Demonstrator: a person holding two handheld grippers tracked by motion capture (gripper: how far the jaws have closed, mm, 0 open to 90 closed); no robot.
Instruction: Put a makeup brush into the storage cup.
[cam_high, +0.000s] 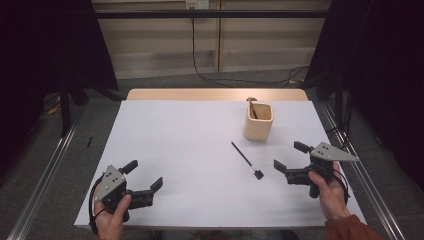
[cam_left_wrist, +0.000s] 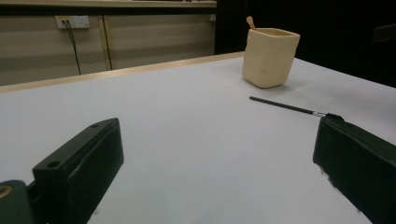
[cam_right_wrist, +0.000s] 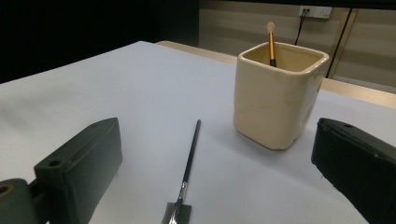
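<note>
A cream square cup (cam_high: 258, 122) (cam_left_wrist: 270, 57) (cam_right_wrist: 277, 93) stands upright on the right half of the white table (cam_high: 190, 150), with a thin stick (cam_high: 252, 108) (cam_right_wrist: 271, 43) leaning inside it. A thin black brush (cam_high: 246, 160) (cam_left_wrist: 292, 107) (cam_right_wrist: 187, 165) lies flat in front of the cup, its flat head nearest me. My right gripper (cam_high: 288, 156) (cam_right_wrist: 215, 172) is open just right of the brush head, with nothing between its jaws. My left gripper (cam_high: 146, 174) (cam_left_wrist: 215, 168) is open and empty at the front left, far from both objects.
A wooden strip (cam_high: 217, 94) borders the table's far edge. Metal rails (cam_high: 42, 185) run along both sides on the grey floor, and dark curtains hang at left and right. A black cable (cam_high: 205, 75) trails over the floor behind the table.
</note>
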